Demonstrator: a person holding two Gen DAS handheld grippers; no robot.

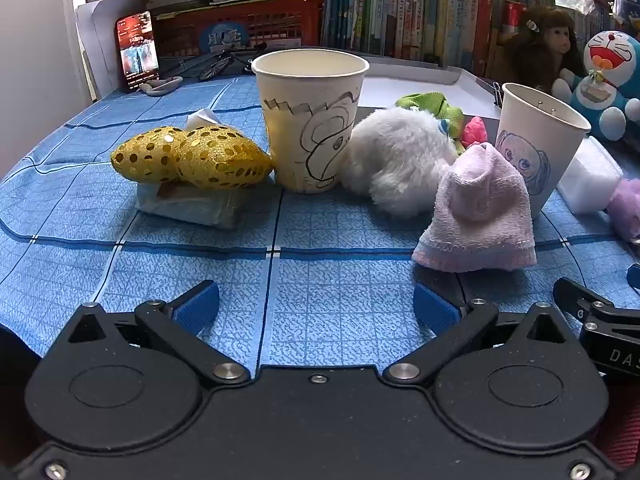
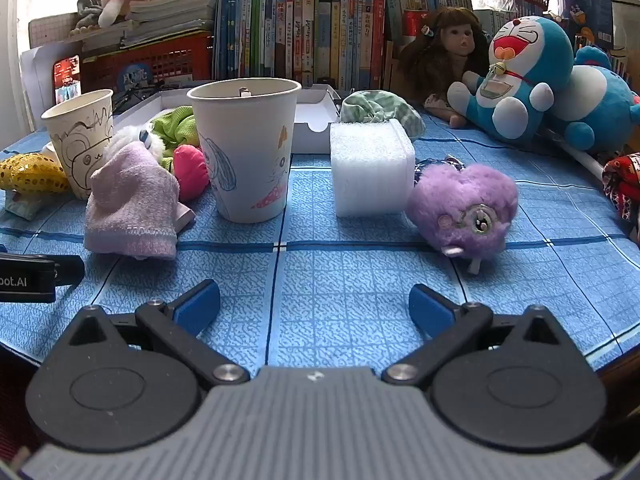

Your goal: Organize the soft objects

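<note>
Soft things lie on a blue checked cloth (image 1: pixel 320 320) around two paper cups. In the left wrist view a gold sequined cushion (image 1: pixel 192 158) rests on a tissue pack, beside the left cup (image 1: pixel 310 120); behind it lie a white fluffy toy (image 1: pixel 394 160) and a pink knitted cloth (image 1: pixel 480 216) in front of the right cup (image 1: pixel 536 140). The right wrist view shows the pink cloth (image 2: pixel 132 204), the cup (image 2: pixel 246 148), a white foam block (image 2: pixel 370 168) and a purple plush (image 2: pixel 464 208). My left gripper (image 1: pixel 316 306) and right gripper (image 2: pixel 314 306) both stand open and hold nothing, short of the objects.
A white shallow box (image 2: pixel 312 116) stands behind the cups, with a green cloth (image 2: pixel 178 126) and a pink ball (image 2: pixel 191 170) near it. A doll (image 2: pixel 444 56), blue plush toys (image 2: pixel 516 76), books and a red basket (image 1: pixel 240 24) line the back. A phone (image 1: pixel 138 50) leans at the far left.
</note>
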